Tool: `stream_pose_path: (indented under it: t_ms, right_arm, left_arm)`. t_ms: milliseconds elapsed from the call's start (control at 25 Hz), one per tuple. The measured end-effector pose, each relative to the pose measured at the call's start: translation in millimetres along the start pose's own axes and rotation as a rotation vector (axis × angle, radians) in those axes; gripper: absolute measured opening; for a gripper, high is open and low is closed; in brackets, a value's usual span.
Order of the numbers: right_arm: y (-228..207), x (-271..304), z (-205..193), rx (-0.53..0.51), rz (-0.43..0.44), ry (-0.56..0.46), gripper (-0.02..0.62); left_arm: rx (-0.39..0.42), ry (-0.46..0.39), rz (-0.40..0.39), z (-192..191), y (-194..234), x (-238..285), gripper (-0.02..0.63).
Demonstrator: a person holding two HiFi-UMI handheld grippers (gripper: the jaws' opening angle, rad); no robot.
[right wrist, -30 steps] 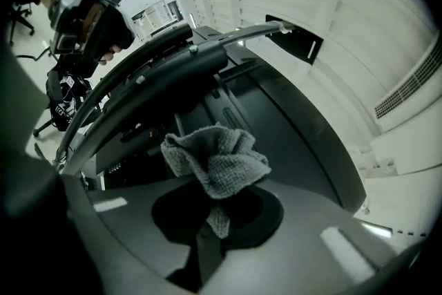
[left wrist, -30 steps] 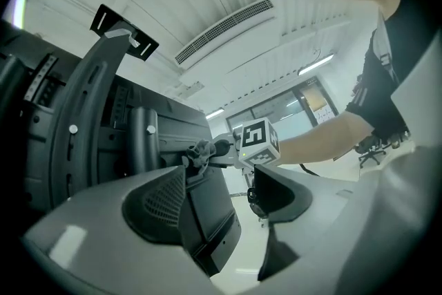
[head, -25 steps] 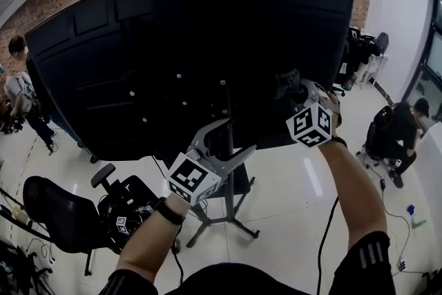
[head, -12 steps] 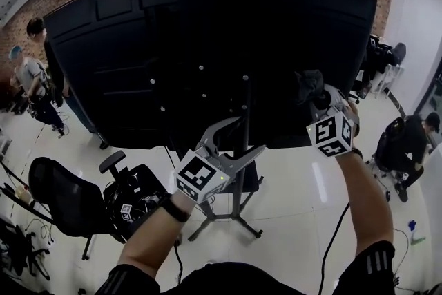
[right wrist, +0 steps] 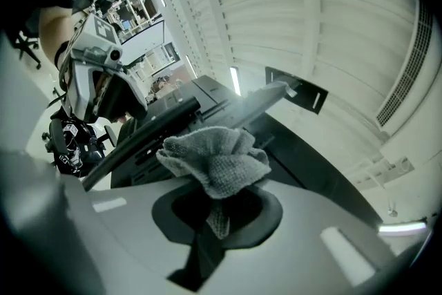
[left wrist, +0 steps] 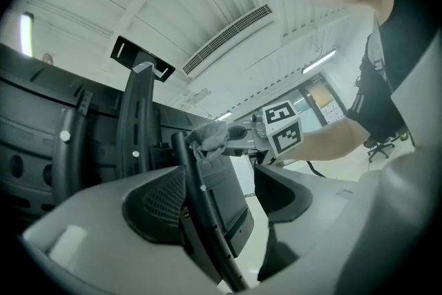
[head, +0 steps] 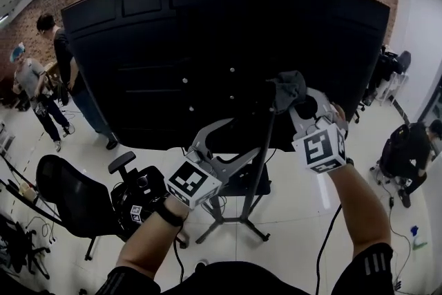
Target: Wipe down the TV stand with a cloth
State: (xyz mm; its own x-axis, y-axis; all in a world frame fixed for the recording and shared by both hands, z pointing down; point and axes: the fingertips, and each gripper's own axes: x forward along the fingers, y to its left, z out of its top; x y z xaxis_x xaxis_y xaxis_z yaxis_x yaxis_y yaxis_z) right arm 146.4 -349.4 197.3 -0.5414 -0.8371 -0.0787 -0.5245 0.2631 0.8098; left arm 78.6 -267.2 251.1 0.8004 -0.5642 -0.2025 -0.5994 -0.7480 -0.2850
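Cloth (head: 288, 88) first: the grey rag is bunched in my right gripper (head: 295, 103), whose jaws are shut tight on its lower fold, so it fans out above them in the right gripper view. A second ago it hung off to the right of the stand's pole (head: 262, 162) with a clear gap between. Now it sits right against the upper part of that pole, just under the back of the TV (head: 173, 65). From the head view I can't swear it is pressing rather than merely touching.

My left gripper (head: 238, 138) is lower down and has kept its place beside the pole. Its jaws are spread wide and hold nothing. In the left gripper view the pole runs up through the gap between them, but neither jaw is closed on it.

I judge the approach is finished and wiping is about to begin, or has barely begun. The pole below the rag and the feet (head: 235, 221) on the floor look untouched. An office chair (head: 69, 204) stands to the left, well apart.
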Motion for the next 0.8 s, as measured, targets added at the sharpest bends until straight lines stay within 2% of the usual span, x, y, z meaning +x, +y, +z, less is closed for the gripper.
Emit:
stream_pose_path:
  t_ms: [280, 400, 520, 800]
  right_arm:
    - [68.8, 35.7, 92.6, -0.095, 0.052, -0.07, 0.025]
    - [96.1, 57.2, 121.5, -0.158, 0.067, -0.076, 0.025]
    - [123.3, 77.9, 156.9, -0.194, 0.083, -0.077, 0.025]
    - [165.3, 138.4, 191.8, -0.064, 0.11, -0.022, 0.023]
  left_arm:
    - [0.001, -0.008, 0.047, 3.7, 41.1, -71.6, 0.328]
    - [-0.018, 0.015, 0.052, -2.8, 55.3, -97.2, 0.328]
    - [-0.034, 0.001, 0.061, -2.7, 74.3, -123.0, 0.328]
    - [-0.053, 0.001, 0.097, -13.1, 111.2, -177.5, 0.328]
